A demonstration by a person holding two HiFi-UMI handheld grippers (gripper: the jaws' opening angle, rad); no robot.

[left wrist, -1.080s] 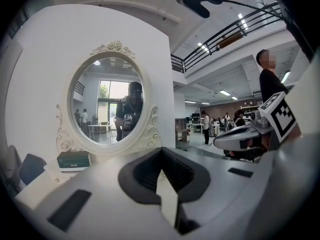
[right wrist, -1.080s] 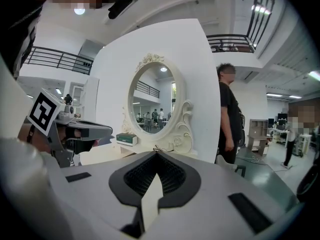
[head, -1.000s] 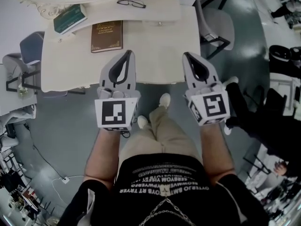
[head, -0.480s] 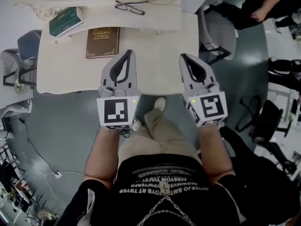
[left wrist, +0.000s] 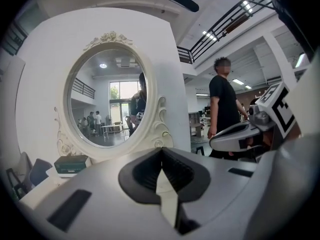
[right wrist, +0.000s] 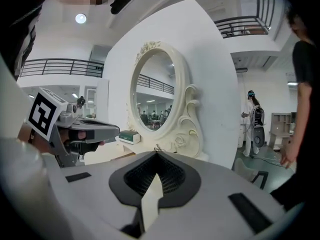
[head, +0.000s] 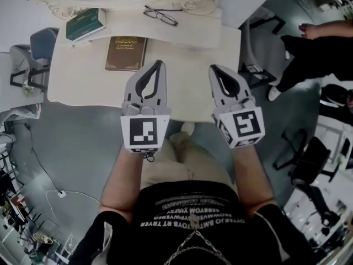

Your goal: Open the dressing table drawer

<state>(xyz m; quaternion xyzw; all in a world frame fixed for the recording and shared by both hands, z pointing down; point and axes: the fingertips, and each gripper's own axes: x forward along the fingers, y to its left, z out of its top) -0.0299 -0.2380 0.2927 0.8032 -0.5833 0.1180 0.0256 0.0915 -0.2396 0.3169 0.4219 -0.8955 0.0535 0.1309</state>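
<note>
The white dressing table [head: 83, 87] fills the upper part of the head view. A small drawer knob [head: 191, 49] shows on its raised back tier, between my two grippers. My left gripper [head: 160, 63] hangs over the tabletop beside a brown book [head: 126, 52], shut and holding nothing. My right gripper [head: 213, 68] is level with it over the table's right part, also shut and holding nothing. In the left gripper view, the left gripper [left wrist: 161, 151] points at the oval mirror [left wrist: 107, 101]. In the right gripper view, the right gripper [right wrist: 156, 156] faces the mirror [right wrist: 152, 94] from the side.
A green book [head: 85, 24] and a pair of glasses [head: 161, 14] lie at the back of the table. A grey chair [head: 33, 54] stands at the left and a white chair [head: 259, 43] at the right. A person [head: 314, 48] stands at the far right.
The table has come nearer and lower in the head view, and both grippers now reach over its top. Both stayed shut. The people at the right have shifted.
</note>
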